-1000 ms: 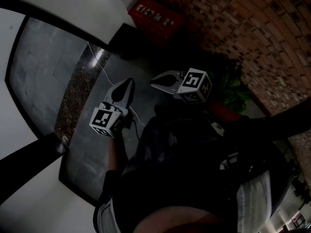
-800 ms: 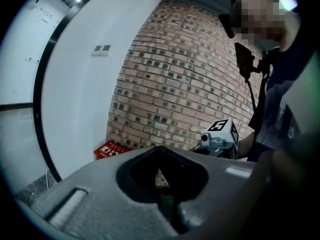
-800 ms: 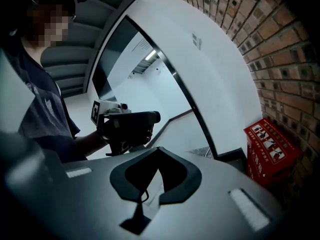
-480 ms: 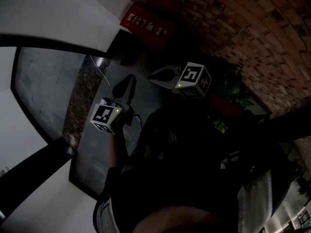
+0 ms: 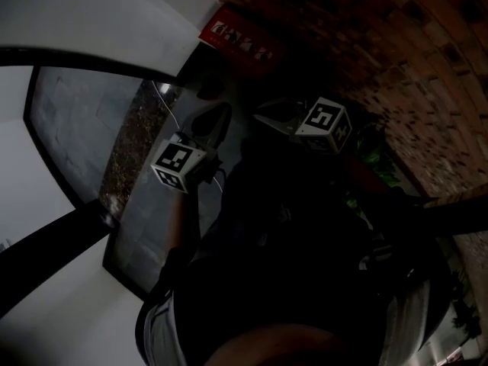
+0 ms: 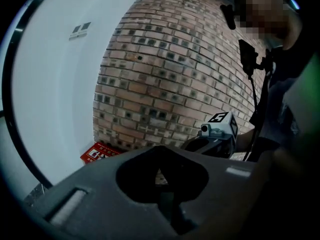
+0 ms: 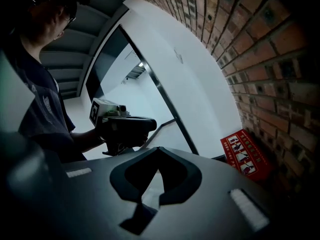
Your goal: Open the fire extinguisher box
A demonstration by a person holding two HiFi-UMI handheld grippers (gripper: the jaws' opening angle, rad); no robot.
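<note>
The red fire extinguisher box (image 5: 240,40) stands on the floor where the white wall meets the brick wall, its lid down; it also shows as the red box (image 6: 100,153) and the red box (image 7: 245,154). My left gripper (image 5: 216,117) hangs in the air short of it, jaws shut and empty, tips together (image 6: 161,149). My right gripper (image 5: 268,117) is beside it to the right, also shut on nothing (image 7: 159,149). Both are well clear of the box. Each gripper sees the other: the right gripper (image 6: 215,134) and the left gripper (image 7: 122,126).
A curved brick wall (image 5: 396,59) runs along the right, with a green potted plant (image 5: 374,155) at its foot. A white wall (image 5: 99,14) and dark-framed glass (image 5: 76,120) lie to the left. A thin white cable (image 5: 164,101) crosses the dark floor.
Both grippers have moved forward toward the red box, still shut. The head view has swung, so the box sits higher in it.
</note>
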